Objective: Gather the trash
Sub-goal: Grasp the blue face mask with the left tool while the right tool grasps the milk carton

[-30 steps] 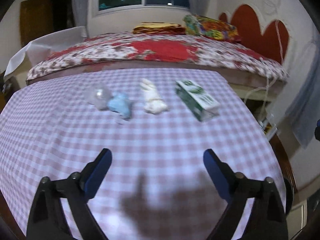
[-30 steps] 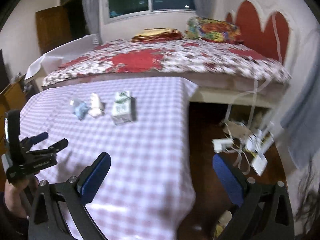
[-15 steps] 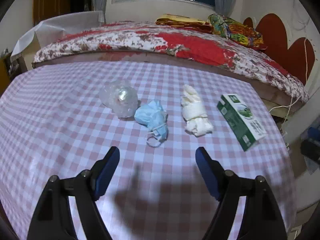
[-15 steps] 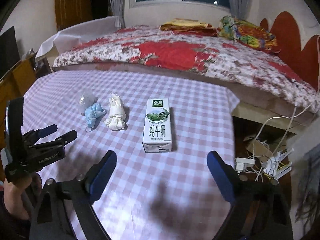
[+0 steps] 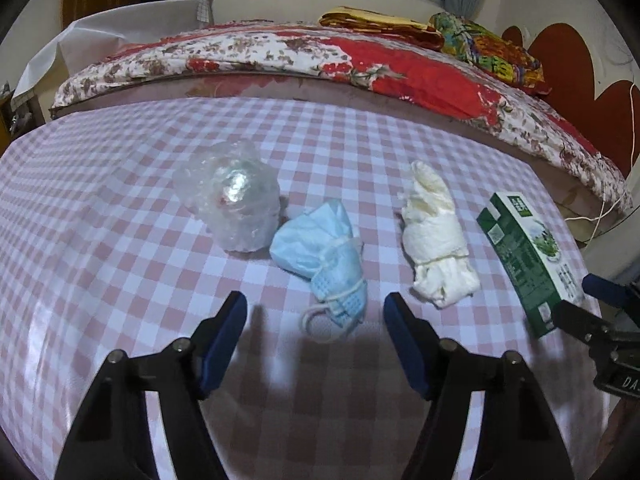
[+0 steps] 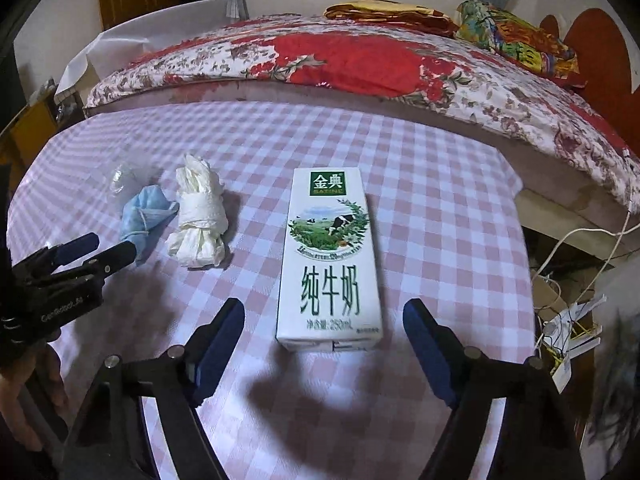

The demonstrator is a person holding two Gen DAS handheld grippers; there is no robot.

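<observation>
Several pieces of trash lie in a row on the checked tablecloth [image 5: 100,272]: a crumpled clear plastic wrap [image 5: 232,196], a blue face mask [image 5: 324,252], a knotted white tissue [image 5: 436,236] and a green and white milk carton [image 5: 528,256]. My left gripper [image 5: 316,316] is open and empty, just in front of the mask. My right gripper [image 6: 324,320] is open and empty, its fingers either side of the near end of the milk carton [image 6: 332,256]. The mask [image 6: 144,216] and tissue [image 6: 198,216] lie left of the carton. The left gripper [image 6: 94,250] shows at the left.
A bed with a red floral cover [image 6: 360,64] stands right behind the table. The table's right edge [image 6: 524,240] drops to a floor with cables and a power strip [image 6: 568,320]. The right gripper's tip [image 5: 600,308] shows at the right in the left wrist view.
Both grippers have moved forward and down toward the trash. The left now sits close to the mask; the right now straddles the carton's near end. Both stay open.
</observation>
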